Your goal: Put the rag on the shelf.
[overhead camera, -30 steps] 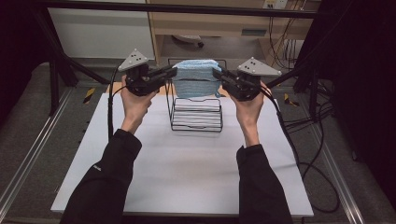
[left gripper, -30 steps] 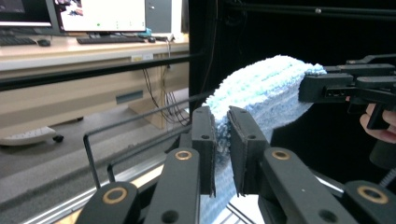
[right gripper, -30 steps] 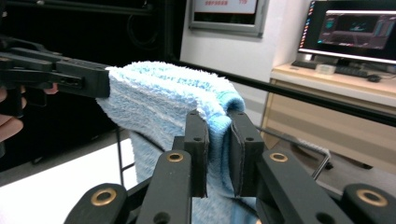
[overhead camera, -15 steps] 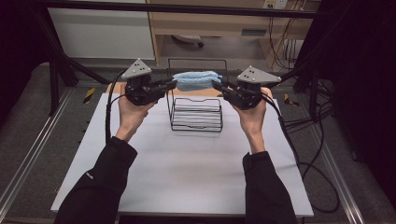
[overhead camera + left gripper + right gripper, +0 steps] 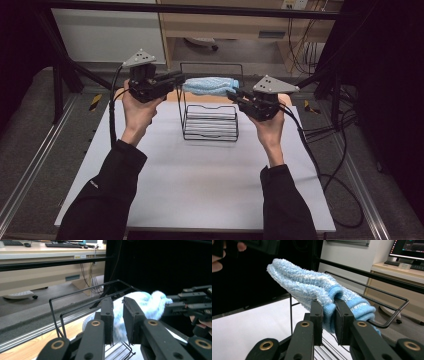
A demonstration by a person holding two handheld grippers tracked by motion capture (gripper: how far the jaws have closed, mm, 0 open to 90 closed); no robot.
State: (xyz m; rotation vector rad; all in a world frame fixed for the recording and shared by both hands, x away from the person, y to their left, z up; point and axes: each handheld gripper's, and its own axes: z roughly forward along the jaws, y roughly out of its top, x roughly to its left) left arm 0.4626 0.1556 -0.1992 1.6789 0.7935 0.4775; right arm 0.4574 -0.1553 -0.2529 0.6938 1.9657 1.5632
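Note:
A fluffy light-blue sock [image 5: 210, 85] hangs stretched between my two grippers, above a black wire rack [image 5: 210, 122] on the white table [image 5: 200, 175]. My left gripper [image 5: 179, 80] is shut on the sock's left end. In the left gripper view its jaws pinch the sock [image 5: 140, 303] and my left gripper [image 5: 117, 322] sits over the rack's top rail [image 5: 82, 290]. My right gripper [image 5: 234, 95] is shut on the sock's right end. In the right gripper view my right gripper [image 5: 328, 320] clamps the ribbed cuff of the sock [image 5: 312, 288].
The rack's tall back frame [image 5: 212, 65] rises behind the sock. Cables [image 5: 330, 150] trail off the table's right side. A desk with drawers [image 5: 235, 25] stands beyond the table, and metal rails [image 5: 30, 165] run along the left.
Both grippers have lifted the sock up and off the rack. The sock has gone from hanging folded over the rack to a stretched roll held between them.

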